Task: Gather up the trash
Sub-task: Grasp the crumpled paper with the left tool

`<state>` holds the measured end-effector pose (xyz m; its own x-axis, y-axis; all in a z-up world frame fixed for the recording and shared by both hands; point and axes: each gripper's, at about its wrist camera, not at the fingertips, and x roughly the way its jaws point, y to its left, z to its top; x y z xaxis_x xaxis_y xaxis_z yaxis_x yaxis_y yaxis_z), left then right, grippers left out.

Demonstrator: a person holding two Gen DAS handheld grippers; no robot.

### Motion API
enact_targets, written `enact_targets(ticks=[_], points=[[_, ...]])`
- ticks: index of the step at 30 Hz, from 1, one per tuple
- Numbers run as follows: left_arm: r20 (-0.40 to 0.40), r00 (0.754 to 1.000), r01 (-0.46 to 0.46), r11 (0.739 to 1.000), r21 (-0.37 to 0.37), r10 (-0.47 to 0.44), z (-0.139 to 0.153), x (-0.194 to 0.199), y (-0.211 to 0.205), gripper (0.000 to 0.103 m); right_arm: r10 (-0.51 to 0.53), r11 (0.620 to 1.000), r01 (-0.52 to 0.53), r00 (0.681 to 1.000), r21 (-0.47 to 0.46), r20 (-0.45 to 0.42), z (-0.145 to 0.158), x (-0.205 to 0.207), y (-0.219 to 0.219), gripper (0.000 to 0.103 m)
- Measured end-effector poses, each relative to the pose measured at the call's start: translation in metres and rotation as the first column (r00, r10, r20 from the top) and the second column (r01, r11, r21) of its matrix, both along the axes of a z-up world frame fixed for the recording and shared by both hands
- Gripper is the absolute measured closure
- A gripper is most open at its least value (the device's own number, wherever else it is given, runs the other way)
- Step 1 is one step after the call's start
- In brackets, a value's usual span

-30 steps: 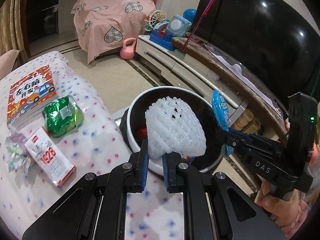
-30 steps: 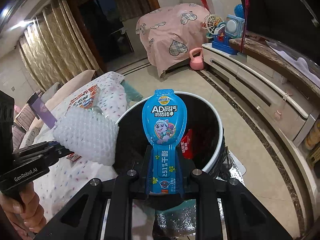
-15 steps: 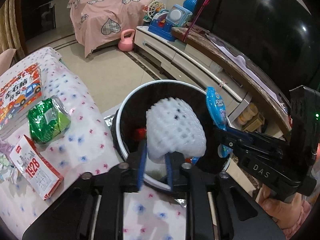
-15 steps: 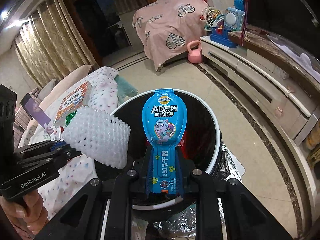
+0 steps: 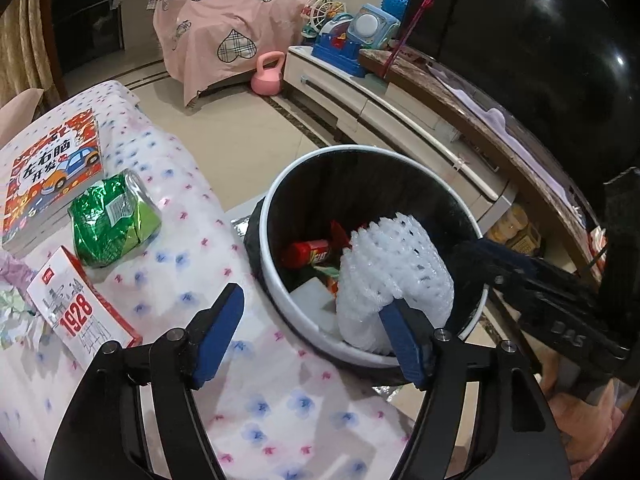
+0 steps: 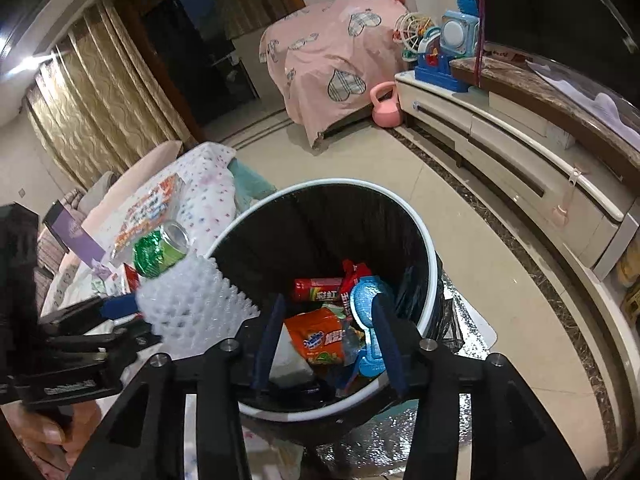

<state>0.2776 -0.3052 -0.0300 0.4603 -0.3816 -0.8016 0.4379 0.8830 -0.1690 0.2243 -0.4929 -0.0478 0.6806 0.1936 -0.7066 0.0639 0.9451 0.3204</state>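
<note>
White foam netting (image 5: 394, 268) leans on the left claw's (image 5: 312, 336) one pad over the bin (image 5: 276, 200); jaws just opening, grip gone. Right claw (image 6: 326, 344) just opening too; blue wrapper (image 6: 366, 300), seen only in the right view, lies inside.

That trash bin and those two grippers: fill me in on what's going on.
A person with a gripper in each hand is dropping trash into the black-lined bin. The left gripper has just been opening; the white foam net leans on one finger over the rim. The right gripper has also just been opening, and the blue wrapper lies among wrappers inside. A green packet remains on the table.
</note>
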Motion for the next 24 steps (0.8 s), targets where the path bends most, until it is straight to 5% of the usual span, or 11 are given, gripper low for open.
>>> enact_targets(ticks=[6, 21, 24], points=[[-0.012, 1.0, 0.022, 0.999, 0.046, -0.021, -0.015, -0.009, 0.004, 0.032, -0.01, 1.0, 0.009, 0.999, 0.009, 0.037, 0.008, -0.014, 0.006, 0.054], [-0.039, 0.996, -0.086, 0.995, -0.054, 0.084, -0.016, -0.048, 0.09, 0.03, 0.013, 0.998, -0.018, 0.997, 0.053, 0.082, 0.017, -0.039, 0.035, 0.052], [-0.03, 0.991, -0.131, 0.989, -0.063, 0.129, -0.015, -0.054, 0.117, 0.03, 0.047, 0.997, -0.053, 0.994, 0.059, 0.101, 0.021, -0.042, 0.055, 0.042]])
